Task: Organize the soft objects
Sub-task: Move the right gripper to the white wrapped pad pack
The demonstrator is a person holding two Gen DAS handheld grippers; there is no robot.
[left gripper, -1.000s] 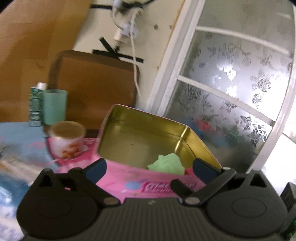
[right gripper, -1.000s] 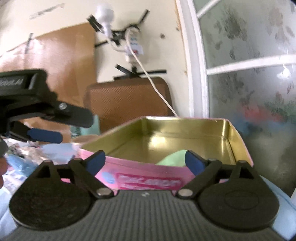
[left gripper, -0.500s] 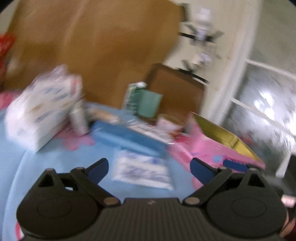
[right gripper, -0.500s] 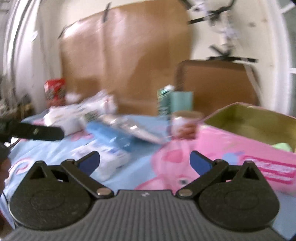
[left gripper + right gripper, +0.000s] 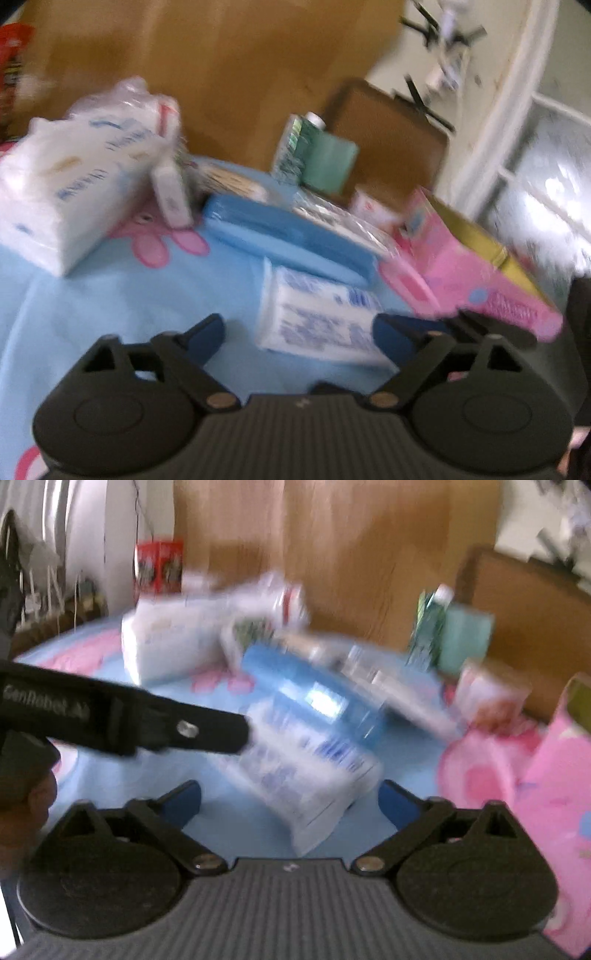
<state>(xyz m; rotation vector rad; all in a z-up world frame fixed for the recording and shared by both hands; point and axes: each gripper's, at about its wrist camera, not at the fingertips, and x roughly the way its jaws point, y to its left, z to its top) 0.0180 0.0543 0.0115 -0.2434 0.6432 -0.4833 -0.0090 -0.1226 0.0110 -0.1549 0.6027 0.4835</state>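
The flat white tissue pack [image 5: 317,317] lies on the blue cloth [image 5: 110,302] just ahead of the left gripper [image 5: 297,330], between its fingertips but untouched; the jaws, which have just been closing, stand apart and empty. The right gripper [image 5: 290,797] is spread wide too, its jaws also closing slightly, the pack [image 5: 306,771] ahead. The pink tin [image 5: 476,273] sits right; bare cloth lies left.

Your small white tissue pack [image 5: 317,325] with blue print lies flat on the blue cartoon cloth. Beside it stands the open pink tin [image 5: 476,266]. A larger white tissue pack [image 5: 74,184] sits well apart.
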